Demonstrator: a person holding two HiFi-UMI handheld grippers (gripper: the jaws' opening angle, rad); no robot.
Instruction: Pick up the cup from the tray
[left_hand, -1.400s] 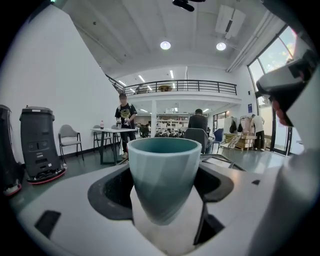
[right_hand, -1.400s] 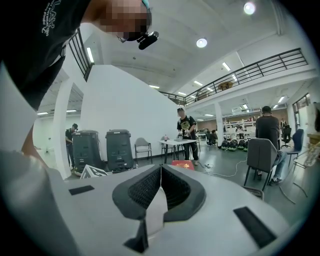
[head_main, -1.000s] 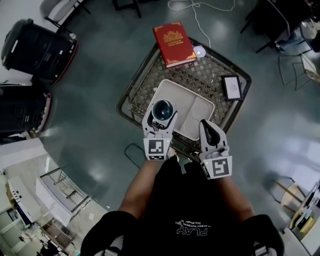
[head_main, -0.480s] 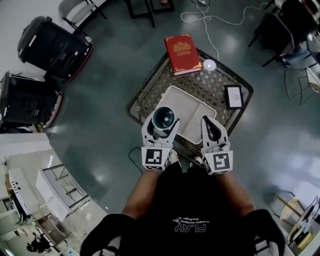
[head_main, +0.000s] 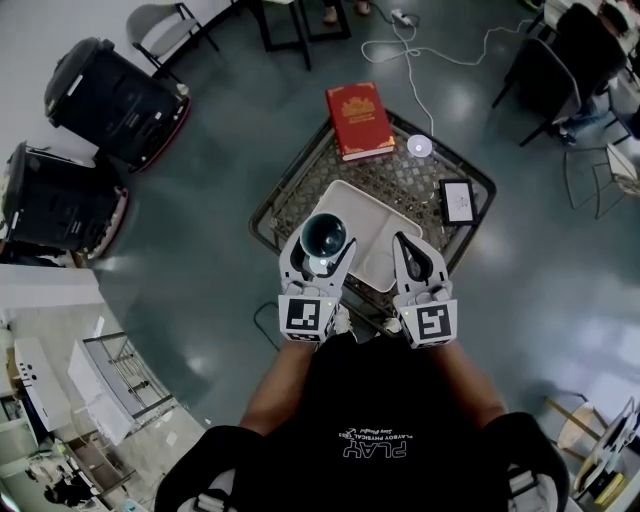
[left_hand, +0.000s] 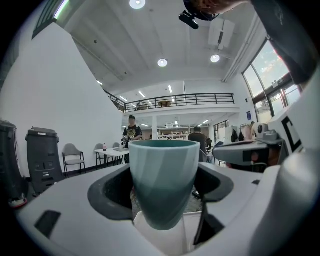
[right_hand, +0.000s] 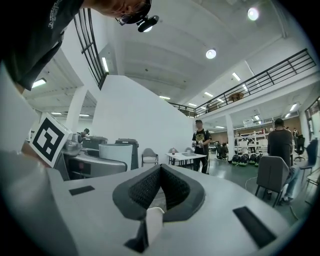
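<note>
Closest to the person stand two grippers, side by side at the near edge of a low table. The left gripper (head_main: 320, 256) pinches the one pale blue-green tapered cup (left_hand: 164, 185) by its sides, upright, mouth up. The right gripper (head_main: 408, 256), at three o'clock from the left one, has its jaws pressed together on nothing.

The cup sits over the near-left corner of the one cream rectangular plastic tray (head_main: 395, 228), which is split into two compartments. From where I look I cannot tell whether the cup's base touches the tray.

The tray lies on one square table (head_main: 285, 195) with a woven lattice top and a dark frame. Three other things share that top. One small white card in a dark frame (head_main: 457, 200) is at two o'clock from the tray. One small white round disc (head_main: 420, 146) is at one o'clock. One red hardback book with gold ornament (head_main: 359, 120) is at twelve o'clock, reaching past the far corner.

Beyond the table, one white cable (head_main: 400, 45) snakes over the grey floor at twelve o'clock. Two black wheeled bins (head_main: 115, 95) (head_main: 55, 205) stand well apart from the table, at ten and nine o'clock.
</note>
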